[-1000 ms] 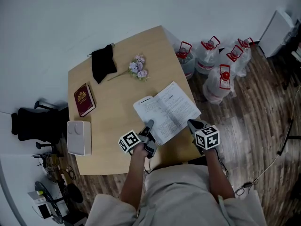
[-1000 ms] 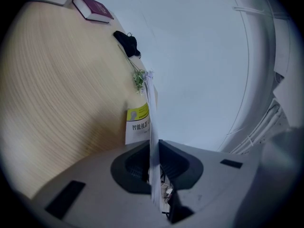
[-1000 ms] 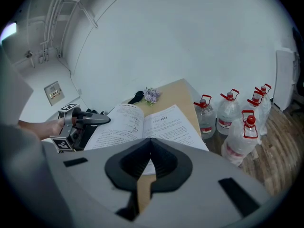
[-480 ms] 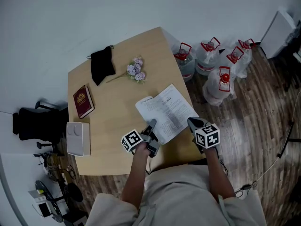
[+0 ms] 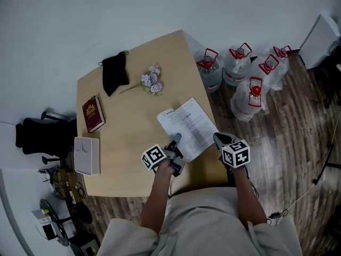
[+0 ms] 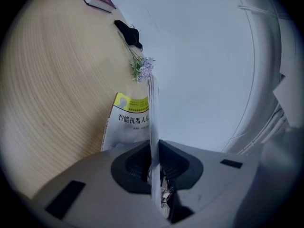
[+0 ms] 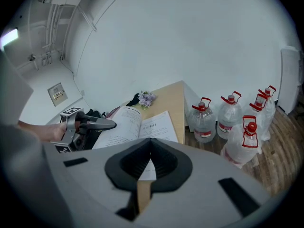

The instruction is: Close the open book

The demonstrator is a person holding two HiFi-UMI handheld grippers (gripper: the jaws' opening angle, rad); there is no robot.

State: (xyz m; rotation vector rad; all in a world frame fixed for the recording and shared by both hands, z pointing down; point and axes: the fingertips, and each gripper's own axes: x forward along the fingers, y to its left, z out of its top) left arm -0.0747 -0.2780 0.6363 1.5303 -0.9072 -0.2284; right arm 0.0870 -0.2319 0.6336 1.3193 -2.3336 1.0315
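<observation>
**Obs:** Step in hand?

**Me:** Fold-over, I judge, just begun. My left claw (image 5: 174, 141) is clamped on a thin white edge of the open white paperback book (image 5: 189, 122), on its left half. In the left gripper view the sheet runs edge-on between the pads. A printed cover with a yellow band shows on the desk side of it.

**Obs:** Where's the book?

**Me:** Near corner of the pale wooden desk (image 5: 128, 143), right-hand side, just in front of me. Pages face up.

**Obs:** Right claw?

**Me:** My right claw (image 5: 218, 138) is pressed together with nothing in it. It sits just beside the book's right near corner, by the desk edge. Can't tell whether it touches the page.

**Obs:** Next move?

**Me:** Swing the clamped half up and over the spine, down onto the right page. Cover should come with it, not one loose leaf. Right claw must clear the landing page.

**Obs:** Count?

**Me:** One open book. One closed maroon hardback book (image 5: 93, 113). One black cloth (image 5: 115, 72). One sprig of lilac flowers (image 5: 151, 80). One white box (image 5: 86, 156). On the floor, five clear water jugs with red handles (image 5: 237, 63).
</observation>
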